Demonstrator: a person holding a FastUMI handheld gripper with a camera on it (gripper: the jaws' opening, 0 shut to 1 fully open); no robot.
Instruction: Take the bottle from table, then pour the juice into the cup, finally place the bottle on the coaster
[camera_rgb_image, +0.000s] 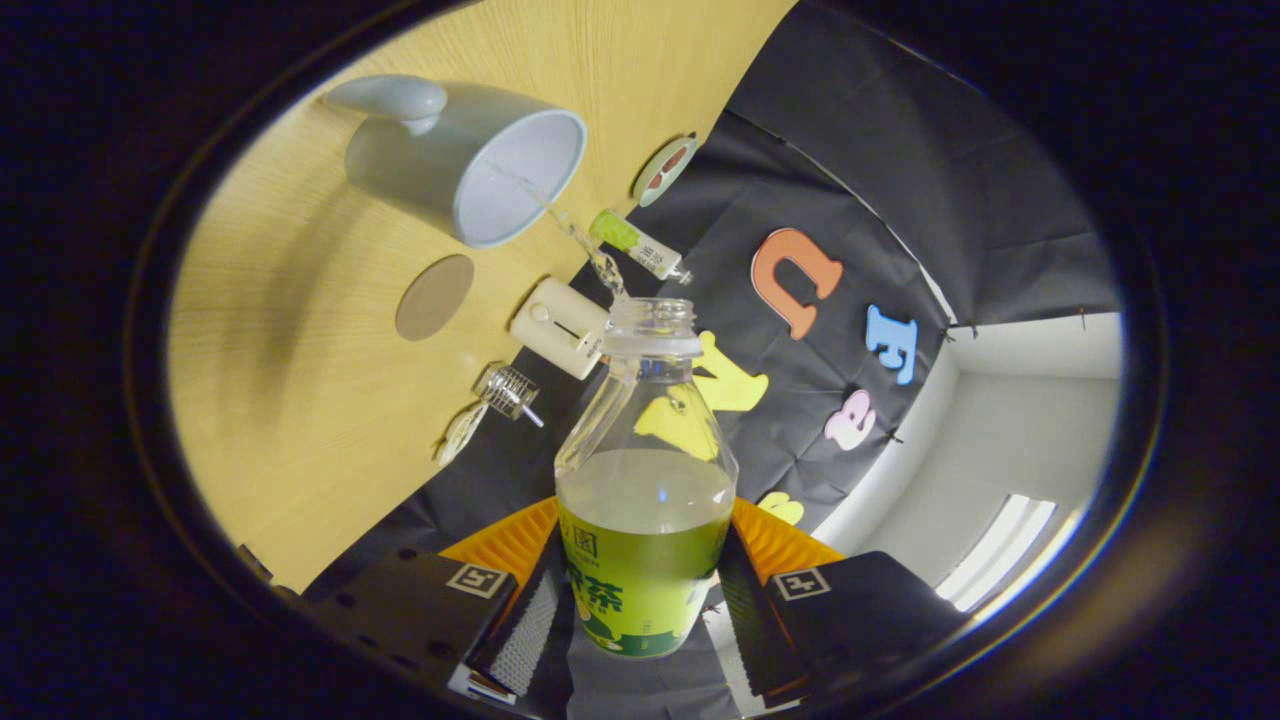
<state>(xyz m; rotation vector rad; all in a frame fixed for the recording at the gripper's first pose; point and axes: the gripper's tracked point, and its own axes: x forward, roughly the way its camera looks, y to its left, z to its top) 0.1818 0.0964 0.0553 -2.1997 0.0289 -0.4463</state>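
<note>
Clamping bottle (645, 480) | gripper (640, 600) fingers both pressing | pouring into cup (470, 160)

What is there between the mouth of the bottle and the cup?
In the tool's view, a thin stream of juice runs from the bottle, held between the tool fingers, into the cup; nothing else lies between.

"茶" on bottle (643, 520) label
</note>
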